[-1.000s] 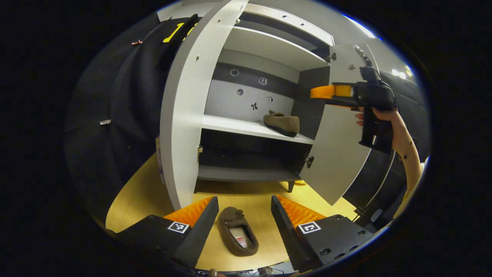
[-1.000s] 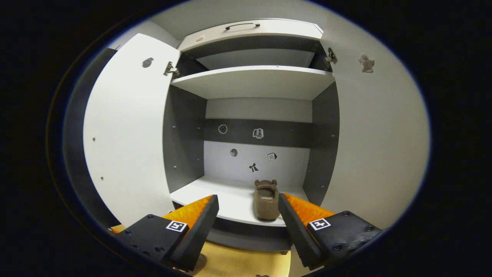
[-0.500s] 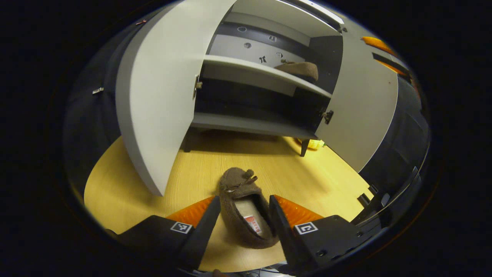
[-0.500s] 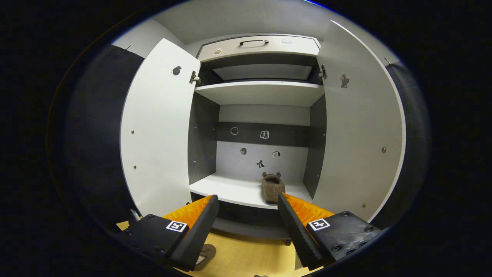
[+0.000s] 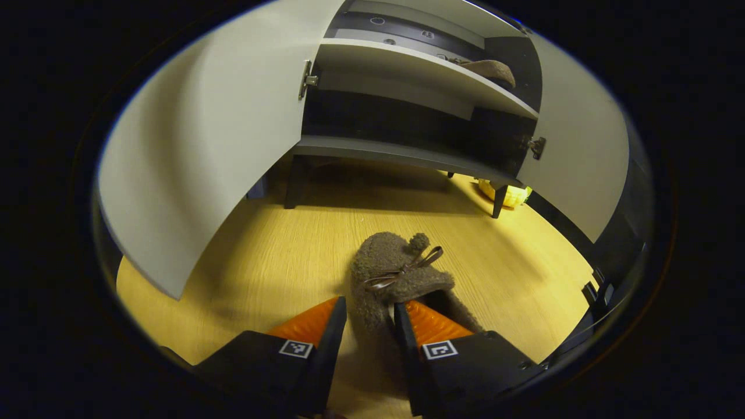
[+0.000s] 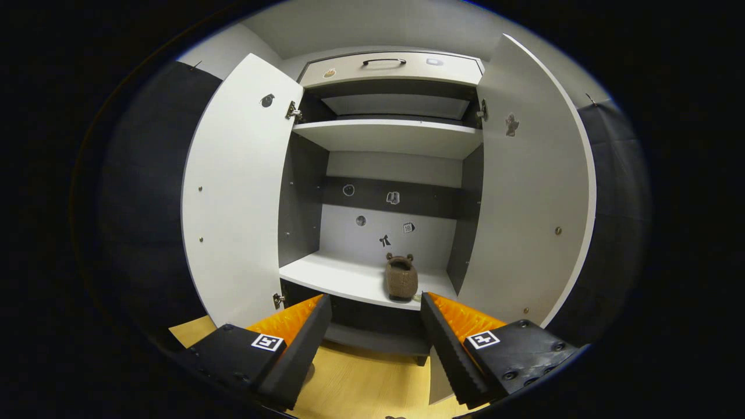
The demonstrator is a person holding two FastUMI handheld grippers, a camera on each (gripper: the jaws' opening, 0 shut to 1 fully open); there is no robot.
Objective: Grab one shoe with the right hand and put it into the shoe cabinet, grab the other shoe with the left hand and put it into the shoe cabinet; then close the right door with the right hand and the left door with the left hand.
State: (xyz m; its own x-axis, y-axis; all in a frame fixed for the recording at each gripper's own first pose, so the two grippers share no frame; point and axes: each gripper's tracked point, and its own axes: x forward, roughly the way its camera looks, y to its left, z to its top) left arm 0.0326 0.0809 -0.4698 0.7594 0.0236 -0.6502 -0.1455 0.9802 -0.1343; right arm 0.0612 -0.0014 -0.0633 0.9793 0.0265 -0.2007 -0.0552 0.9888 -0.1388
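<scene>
Wood floor (image 5: 279, 250) under everything, dark booth wall either side. Shoe cabinet (image 6: 390, 139) straight ahead of the right claw (image 6: 375, 326), both doors swung wide: left door (image 6: 238, 192) off to that claw's left, right door (image 6: 529, 209) off to its right. Middle shelf (image 6: 343, 279) ahead of and above the right claw's tips carries the first shoe (image 6: 401, 278), toward the shelf's right end, heel facing out. Right claw is spread with nothing between its fingers, backed off in front of the cabinet.

Second shoe (image 5: 396, 273), brown fuzzy slipper with a small bow, sits on the floor directly at the left claw (image 5: 369, 317), toe pointing ahead toward the cabinet. Left claw is narrowed on the slipper's near-left side wall: one finger looks to sit inside the opening, the other outside. Looks like a pinch, but whether the outer pad fully presses is hard to tell.

Step in hand, by my read: left-hand grab of the second shoe. To do it well, squeeze firm on the wall since plush compresses and can slip, lift straight up before swinging, steer right of the open left door just ahead-left of the claw, land it on the shelf's free left part beside the first shoe. Doors not yet closed.
</scene>
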